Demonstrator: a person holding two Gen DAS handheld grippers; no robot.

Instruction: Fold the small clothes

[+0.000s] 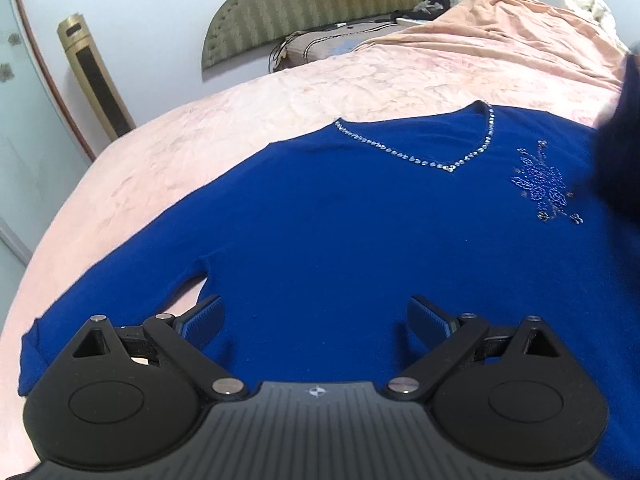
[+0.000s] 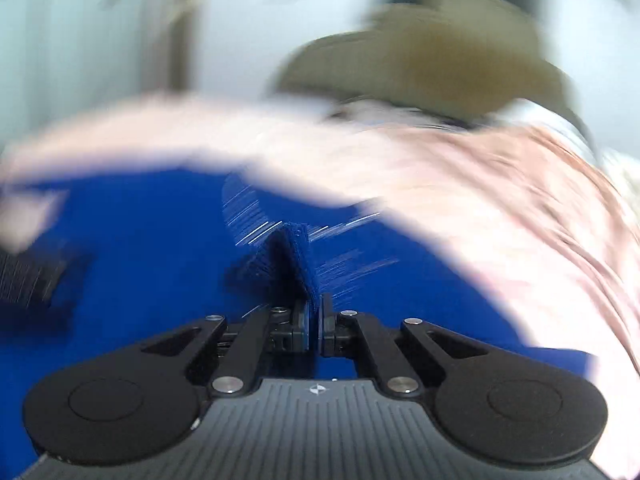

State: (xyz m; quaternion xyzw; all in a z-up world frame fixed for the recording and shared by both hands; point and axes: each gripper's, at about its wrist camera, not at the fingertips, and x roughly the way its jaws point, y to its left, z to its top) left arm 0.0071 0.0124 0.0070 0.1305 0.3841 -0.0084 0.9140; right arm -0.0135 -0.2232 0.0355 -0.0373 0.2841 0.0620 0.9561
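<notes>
A royal blue sweater (image 1: 340, 216) with a beaded V-neck and a beaded flower lies flat on the pink bed (image 1: 168, 152); one sleeve stretches to the left. My left gripper (image 1: 316, 320) is open just above the sweater's lower body, holding nothing. In the right wrist view, which is motion-blurred, my right gripper (image 2: 315, 312) is shut on a pinched fold of the blue sweater (image 2: 298, 256), lifted above the rest of the garment (image 2: 140, 260). A dark blurred shape (image 1: 618, 152) at the right edge of the left wrist view covers part of the sweater.
An olive padded headboard (image 1: 320, 4) and pillows (image 1: 320, 46) are at the far end of the bed. A crumpled peach blanket (image 1: 520, 32) lies at the far right. A gold tower fan (image 1: 96, 80) stands by the wall on the left, near a glass door (image 1: 16, 100).
</notes>
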